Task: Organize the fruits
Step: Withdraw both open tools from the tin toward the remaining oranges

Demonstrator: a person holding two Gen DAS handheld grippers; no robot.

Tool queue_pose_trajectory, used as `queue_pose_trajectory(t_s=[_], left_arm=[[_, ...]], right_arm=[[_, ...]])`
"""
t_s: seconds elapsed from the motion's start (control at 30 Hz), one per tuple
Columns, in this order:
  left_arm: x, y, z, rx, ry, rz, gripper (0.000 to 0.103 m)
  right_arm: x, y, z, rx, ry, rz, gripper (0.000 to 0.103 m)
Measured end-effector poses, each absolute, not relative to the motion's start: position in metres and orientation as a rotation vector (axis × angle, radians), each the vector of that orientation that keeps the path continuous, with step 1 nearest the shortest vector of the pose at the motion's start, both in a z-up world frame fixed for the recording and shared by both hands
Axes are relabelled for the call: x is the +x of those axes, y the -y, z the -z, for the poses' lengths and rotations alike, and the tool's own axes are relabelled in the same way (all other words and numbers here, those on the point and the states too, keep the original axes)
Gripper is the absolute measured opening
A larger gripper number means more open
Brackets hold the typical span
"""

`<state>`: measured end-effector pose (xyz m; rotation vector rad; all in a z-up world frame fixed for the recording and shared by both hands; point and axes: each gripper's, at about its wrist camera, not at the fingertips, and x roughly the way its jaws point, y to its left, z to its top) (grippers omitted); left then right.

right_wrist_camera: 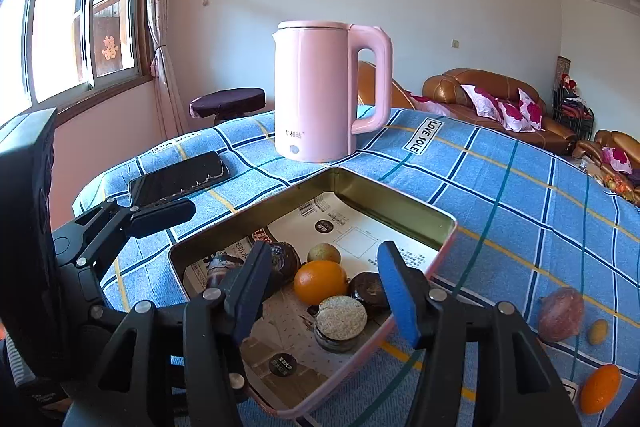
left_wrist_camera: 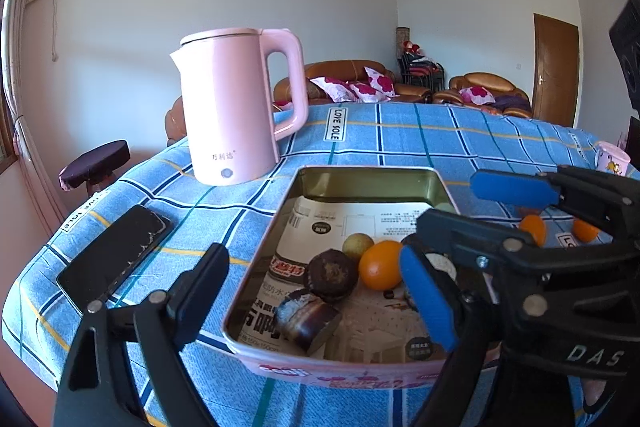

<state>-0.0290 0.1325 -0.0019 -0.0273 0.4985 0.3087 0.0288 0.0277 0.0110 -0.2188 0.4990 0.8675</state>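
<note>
Both tongs hang over the near end of a metal tin, and both stand wide with nothing clamped. Left tongs (left_wrist_camera: 316,291): one black finger (left_wrist_camera: 200,287) lies outside the tin's left wall, the blue-padded finger (left_wrist_camera: 428,297) inside it, and a dark round fruit (left_wrist_camera: 331,274) and a dark wrapped piece (left_wrist_camera: 306,321) sit loose in the gap between them. Right tongs (right_wrist_camera: 324,291): their two fingers straddle an orange (right_wrist_camera: 320,281), a cork-topped round thing (right_wrist_camera: 342,323) and a second dark fruit (right_wrist_camera: 368,289), with neither pad pressing on any of these.

In the right wrist view the tin (right_wrist_camera: 400,197) sits on the bench (right_wrist_camera: 520,187), which is covered by a blue checked cloth; a printed paper sheet (right_wrist_camera: 352,227) lines the tin's floor. A small greenish fruit (right_wrist_camera: 324,253) lies at 12 o'clock of the orange, touching or nearly touching it.

A pink kettle (right_wrist_camera: 320,91) stands at 12 o'clock of the tin, just beyond its far corner. A black phone (right_wrist_camera: 180,179) lies flat at 10 o'clock of the tin.

Fruit still outside the tin, at its 4 o'clock on the cloth: a pinkish fruit (right_wrist_camera: 560,313), a small yellow one (right_wrist_camera: 598,331) just beside it, and another orange (right_wrist_camera: 600,389) nearer the edge of the picture.
</note>
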Motion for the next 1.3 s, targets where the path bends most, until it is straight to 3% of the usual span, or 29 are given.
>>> queue_pose_trajectory(t_s=[0.57,1.0,1.3], left_arm=[[0.0,-0.03,-0.03,0.099,-0.436,-0.104,0.093],[0.07,0.018,-0.003,0.076,-0.633,0.046,0.092],[0.093,0.023,0.018,0.047,-0.737,0.083,0.078]], right_arm=[[0.055,0.11,-0.03,-0.14,-0.451,-0.545,0.062],[0.1,0.183,0.004,-0.083,-0.615,-0.302,0.062],[0.111,0.176,0.019,-0.097,-0.705,-0.328,0.062]])
